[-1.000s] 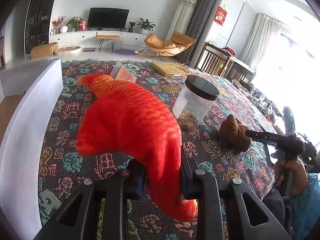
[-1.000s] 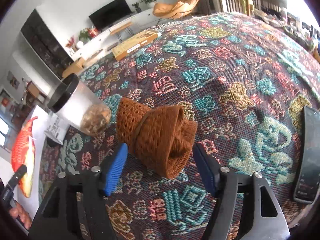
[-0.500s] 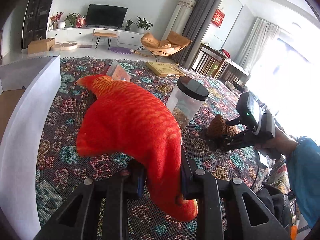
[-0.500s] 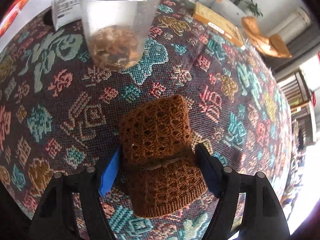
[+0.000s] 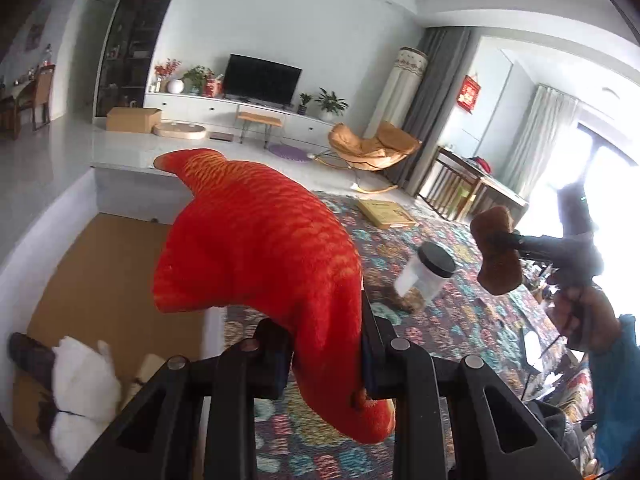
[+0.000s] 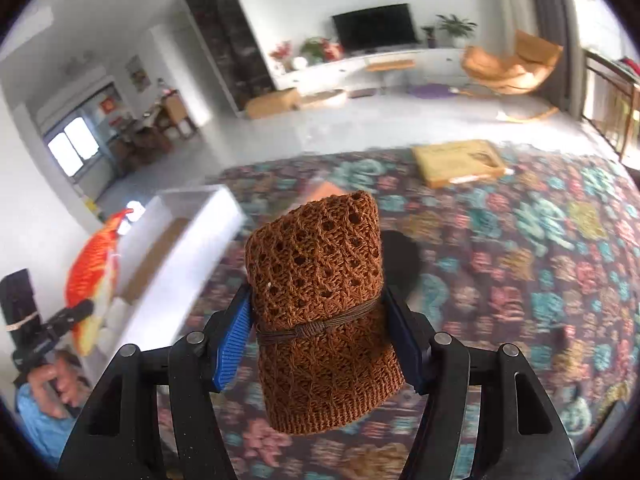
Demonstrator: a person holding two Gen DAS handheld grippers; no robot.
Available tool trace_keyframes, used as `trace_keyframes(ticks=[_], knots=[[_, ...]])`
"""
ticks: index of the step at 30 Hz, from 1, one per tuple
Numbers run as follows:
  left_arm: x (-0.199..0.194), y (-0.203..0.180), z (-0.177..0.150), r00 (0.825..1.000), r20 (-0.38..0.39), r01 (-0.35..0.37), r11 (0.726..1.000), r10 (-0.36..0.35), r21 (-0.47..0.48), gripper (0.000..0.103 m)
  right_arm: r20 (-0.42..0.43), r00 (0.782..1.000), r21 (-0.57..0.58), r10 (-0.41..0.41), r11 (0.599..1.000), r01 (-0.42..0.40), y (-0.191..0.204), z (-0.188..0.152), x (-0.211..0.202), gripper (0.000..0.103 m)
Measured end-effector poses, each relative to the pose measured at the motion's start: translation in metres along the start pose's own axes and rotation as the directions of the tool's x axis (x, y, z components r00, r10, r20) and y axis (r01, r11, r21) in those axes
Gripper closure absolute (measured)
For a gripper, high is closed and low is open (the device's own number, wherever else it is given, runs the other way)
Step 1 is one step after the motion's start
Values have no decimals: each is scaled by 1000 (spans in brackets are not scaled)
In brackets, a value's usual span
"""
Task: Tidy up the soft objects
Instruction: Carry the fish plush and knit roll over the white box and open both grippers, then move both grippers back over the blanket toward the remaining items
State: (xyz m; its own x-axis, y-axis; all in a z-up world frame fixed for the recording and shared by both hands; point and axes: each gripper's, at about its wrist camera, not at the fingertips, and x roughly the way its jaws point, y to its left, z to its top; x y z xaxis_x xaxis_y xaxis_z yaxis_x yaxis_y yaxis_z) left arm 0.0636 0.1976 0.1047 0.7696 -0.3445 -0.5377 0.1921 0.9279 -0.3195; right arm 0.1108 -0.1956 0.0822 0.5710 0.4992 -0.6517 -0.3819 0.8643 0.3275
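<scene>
The red plush fish [image 5: 264,256] was held aloft at the centre of the left wrist frame, clamped near its tail by the left gripper [image 5: 325,364], above the white box [image 5: 48,240] at lower left. The brown knitted roll [image 6: 320,300], mid-frame in the right wrist view, was pinched by the right gripper [image 6: 318,336] at its tie band over the patterned table [image 6: 540,264]. A slip was judged possible, since the fish's heavy body overhung the jaws and the roll could be squeezed out.

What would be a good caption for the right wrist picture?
Right gripper lifts a banded brown knit roll above the patterned cloth, jaws closed on its sides.

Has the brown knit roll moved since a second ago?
Yes. The brown knit roll, clamped in the right gripper, is lifted clear of the patterned cloth it lay on.
</scene>
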Motion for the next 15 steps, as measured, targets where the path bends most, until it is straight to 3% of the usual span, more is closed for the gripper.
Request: trace_keyframes(ticks=[3,6,8,9,10,12,15], knots=[[-24,41,-2,992,-5,-124,992,123,-15,76,-32,979,-35,203,978,-204,91,4,33,36],[-37,77,-16,971,-35,-238,971,238,-25,75,-90,932,-41,351,934,-355,172,3,75,36],[-34,99,-27,939,-93,-333,943,330,-21,57,-103,911,-29,399,915,-403,211,-3,102,29],[-29,110,-34,917,-142,-378,926,373,-13,26,-107,903,-18,416,907,-420,226,-7,114,27],[-25,117,-42,893,-174,-421,907,414,-6,3,-128,893,-3,432,900,-436,239,-11,129,26],[-25,128,-54,867,-175,-476,879,467,-9,1,-198,881,26,429,901,-433,253,-20,153,26],[-29,137,-62,854,-156,-509,859,497,-51,1,-179,903,6,391,918,-397,252,-32,154,26]])
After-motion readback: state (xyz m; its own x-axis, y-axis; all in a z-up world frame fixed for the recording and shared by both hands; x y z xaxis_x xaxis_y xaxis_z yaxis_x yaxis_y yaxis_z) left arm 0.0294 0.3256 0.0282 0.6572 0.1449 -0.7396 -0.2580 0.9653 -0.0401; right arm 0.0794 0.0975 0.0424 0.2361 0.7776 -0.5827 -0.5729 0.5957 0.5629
